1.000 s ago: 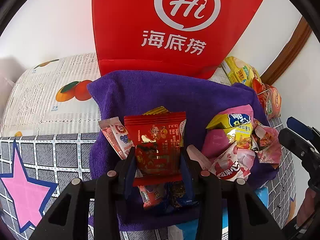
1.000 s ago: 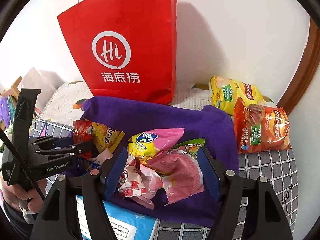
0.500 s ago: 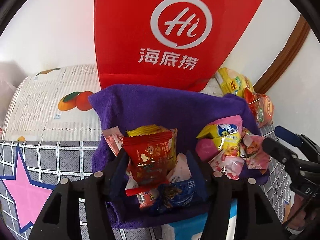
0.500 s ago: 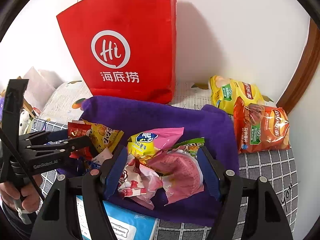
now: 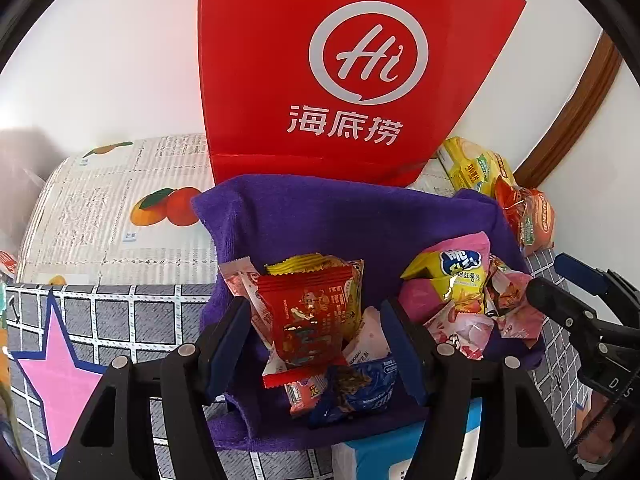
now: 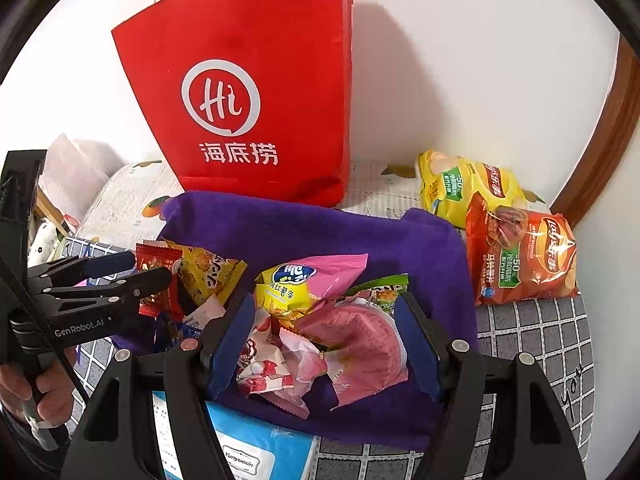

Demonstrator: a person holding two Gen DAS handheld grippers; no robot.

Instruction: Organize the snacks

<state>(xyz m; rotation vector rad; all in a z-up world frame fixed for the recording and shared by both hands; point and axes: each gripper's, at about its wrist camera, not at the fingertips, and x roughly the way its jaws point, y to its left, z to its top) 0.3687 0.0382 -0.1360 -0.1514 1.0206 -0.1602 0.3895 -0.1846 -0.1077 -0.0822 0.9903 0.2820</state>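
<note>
A purple towel (image 5: 344, 216) (image 6: 304, 232) holds two piles of small snack packets. My left gripper (image 5: 316, 344) is open around the left pile, with a red packet (image 5: 308, 316) standing loose between its fingers and a yellow packet (image 5: 316, 264) behind it. From the right wrist view the left gripper (image 6: 128, 272) sits at the red packet (image 6: 156, 264). My right gripper (image 6: 324, 344) is open around the right pile of pink packets (image 6: 352, 336) and a yellow-pink bag (image 6: 292, 280). A red paper bag (image 5: 348, 72) (image 6: 248, 100) stands behind the towel.
Two Lay's chip bags, yellow (image 6: 468, 188) and orange (image 6: 524, 252), lie at the back right by a wooden frame (image 6: 600, 136). A blue-white box (image 6: 248, 444) lies under the towel's near edge. The checked cloth (image 5: 120, 316) has a pink star (image 5: 60, 376).
My left gripper opened, let go of the red packet and drew back a little. The packet now leans loose on the left pile. My right gripper stayed put.
</note>
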